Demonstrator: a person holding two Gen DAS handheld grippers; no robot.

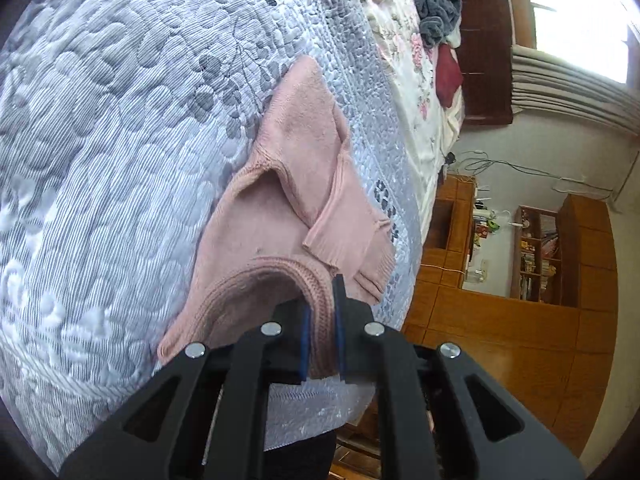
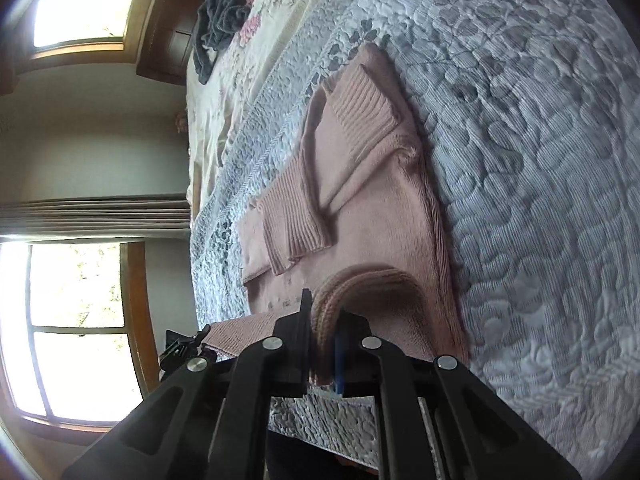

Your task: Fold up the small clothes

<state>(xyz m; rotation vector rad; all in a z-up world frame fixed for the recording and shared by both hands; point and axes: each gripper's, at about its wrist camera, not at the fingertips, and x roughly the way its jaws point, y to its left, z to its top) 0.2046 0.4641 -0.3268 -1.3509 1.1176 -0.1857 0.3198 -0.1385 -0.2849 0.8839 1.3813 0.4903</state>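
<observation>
No legible text, labels, brands or numbers in either wrist view. Items on the distant shelves [image 1: 536, 252] are too small to read.

The pink sweater's [image 1: 288, 184] ribbed collar passes between the left gripper's [image 1: 322, 320] black fingers, which hide the pinched stretch. The right gripper [image 2: 324, 332] covers its part of the collar likewise in the right wrist view. The items on the wooden shelf unit [image 1: 536, 256] are too small to tell. The window [image 1: 580, 12] is blown out white. The grey garment [image 2: 218, 28] lies bunched, its kind unclear.
</observation>
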